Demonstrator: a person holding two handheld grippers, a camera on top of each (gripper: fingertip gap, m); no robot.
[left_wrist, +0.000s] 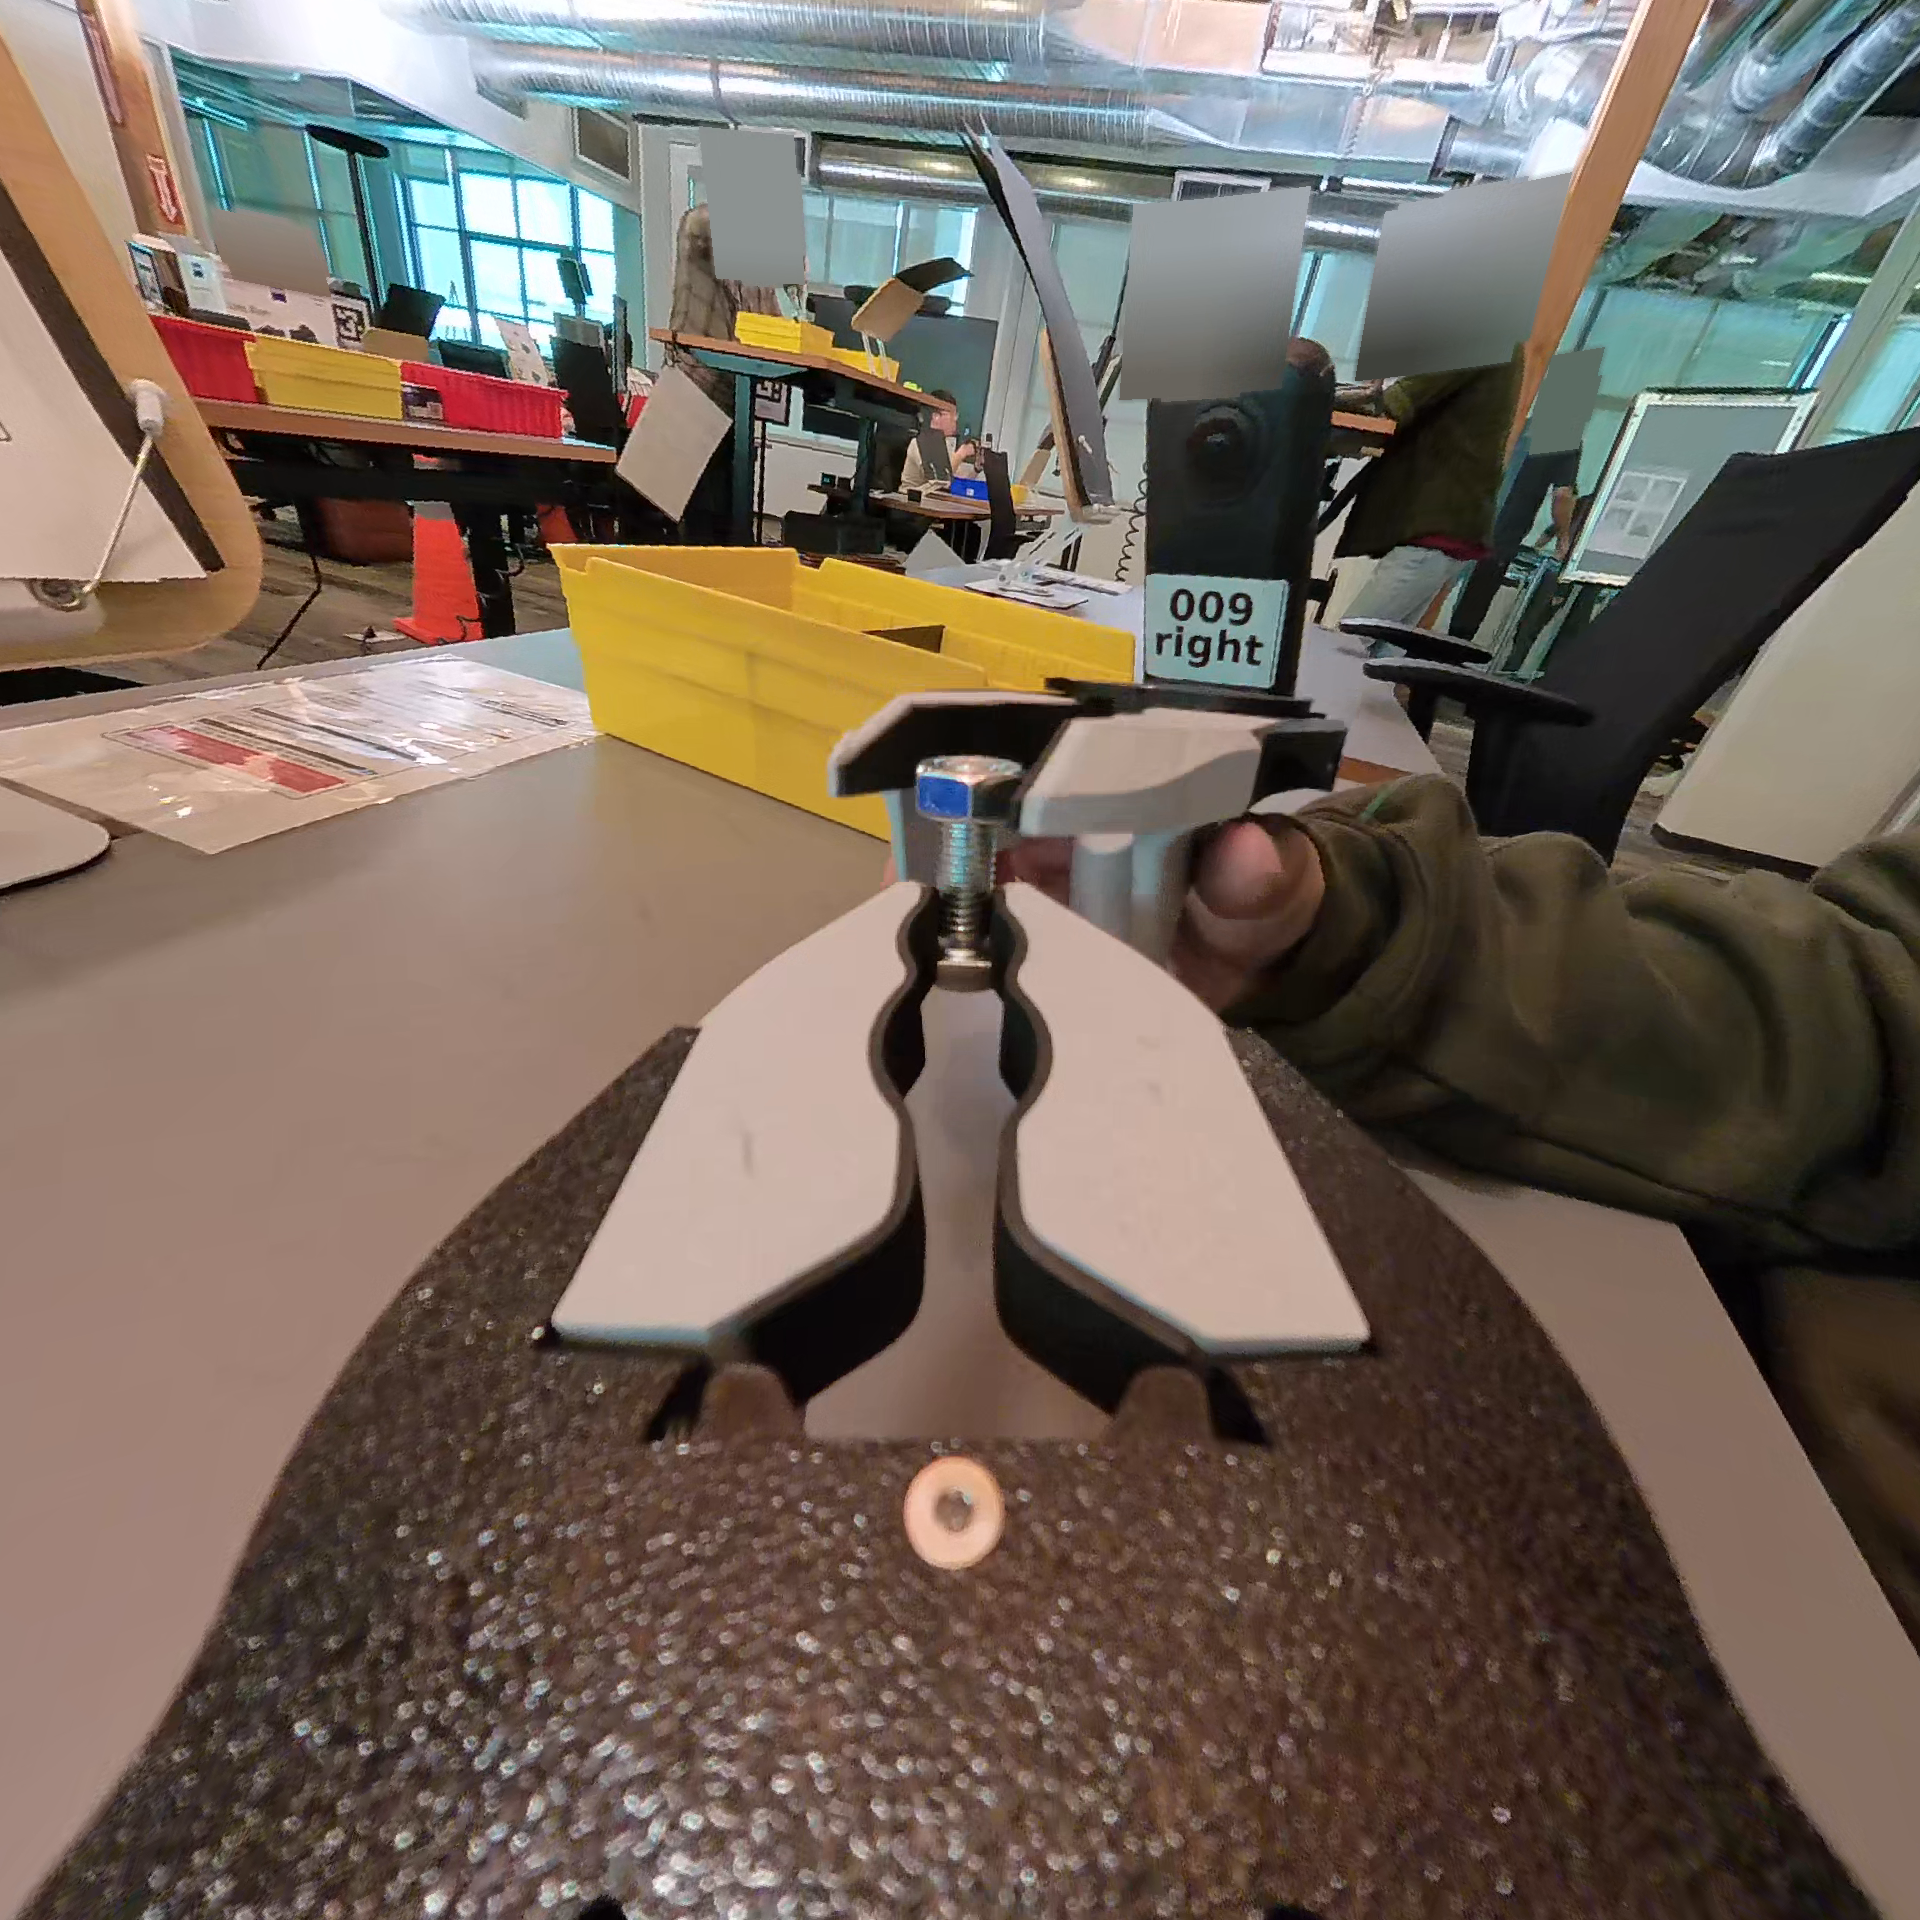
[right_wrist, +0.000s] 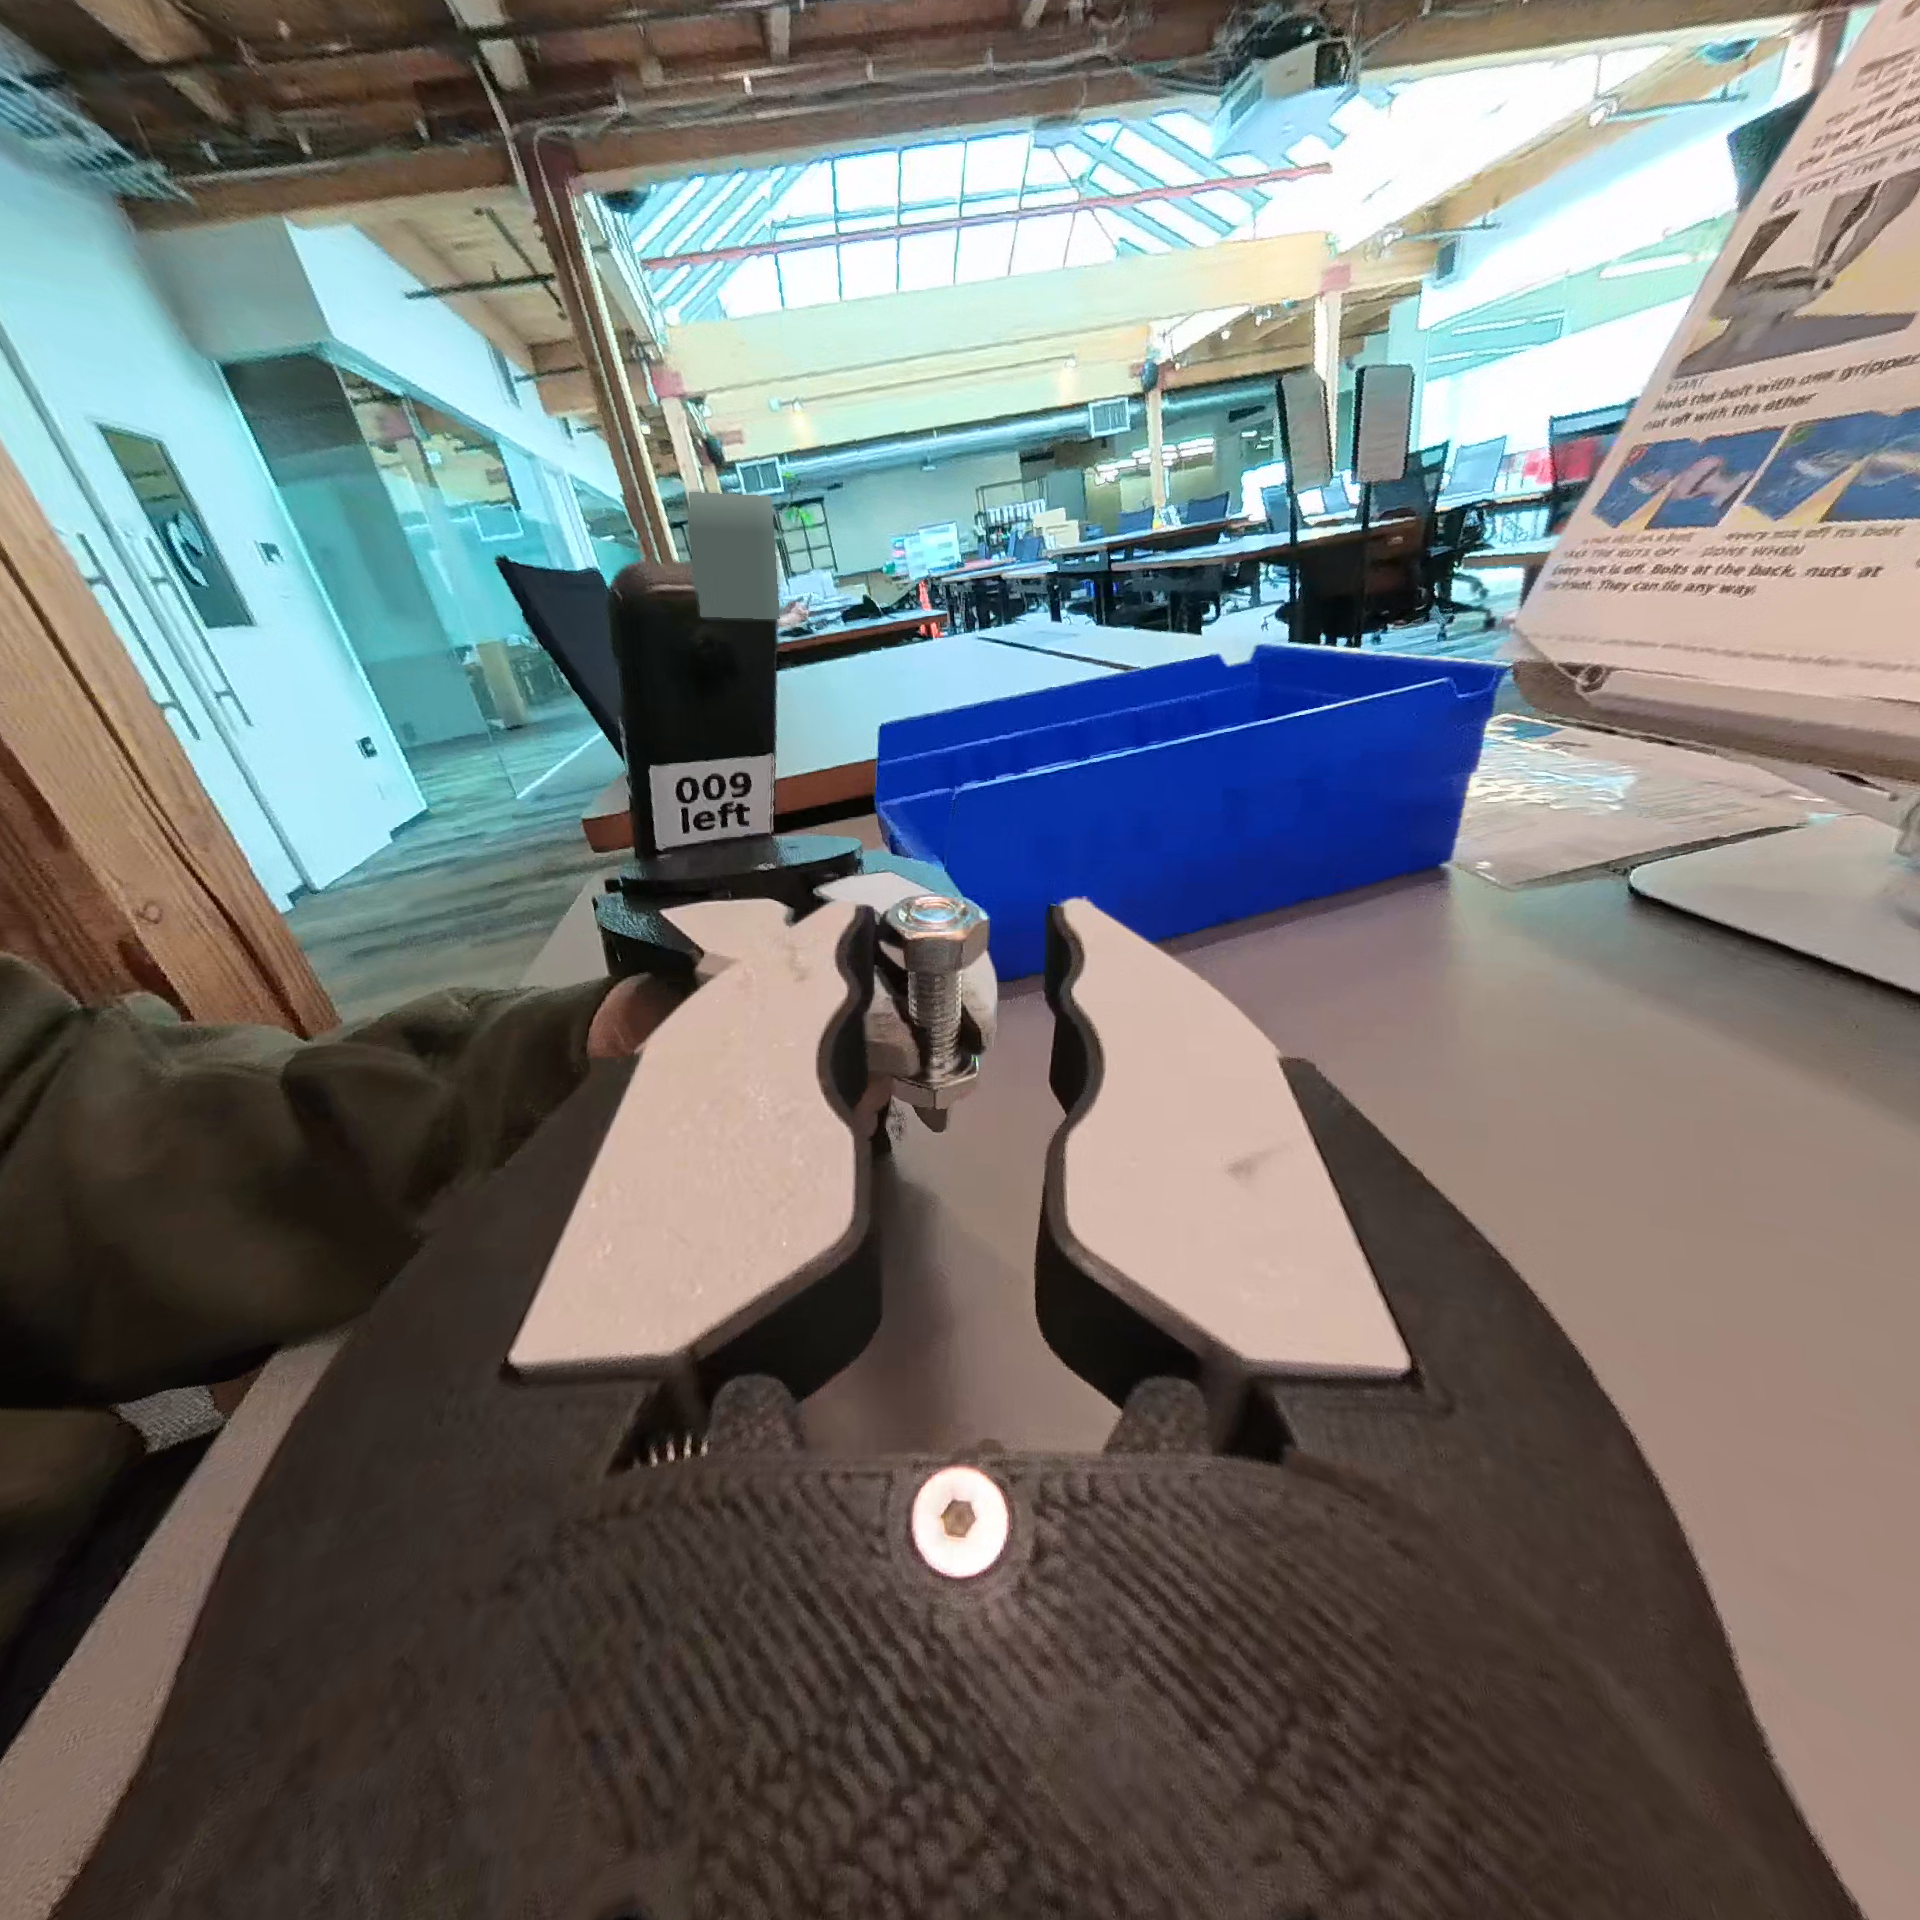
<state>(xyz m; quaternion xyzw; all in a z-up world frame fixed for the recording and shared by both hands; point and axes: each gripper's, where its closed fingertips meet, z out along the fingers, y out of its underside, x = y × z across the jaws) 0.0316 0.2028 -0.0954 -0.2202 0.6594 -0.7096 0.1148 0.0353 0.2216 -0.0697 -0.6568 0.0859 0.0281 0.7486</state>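
- The bolt (right_wrist: 932, 1003) stands upright just above the desk (left_wrist: 364, 1039), hex head on top, with the nut (right_wrist: 938, 1086) threaded on near its lower end, not off it.
- The left gripper (left_wrist: 961, 914) has its fingers drawn narrow, clamping the bolt's lower end at the nut.
- The right gripper (right_wrist: 956, 925) has its fingers spread on either side of the bolt head; one finger lies just beside it, the other stands clearly apart, so nothing is gripped.
- A yellow bin (left_wrist: 727, 675) and a blue bin (right_wrist: 1195, 790) sit on the desk behind.
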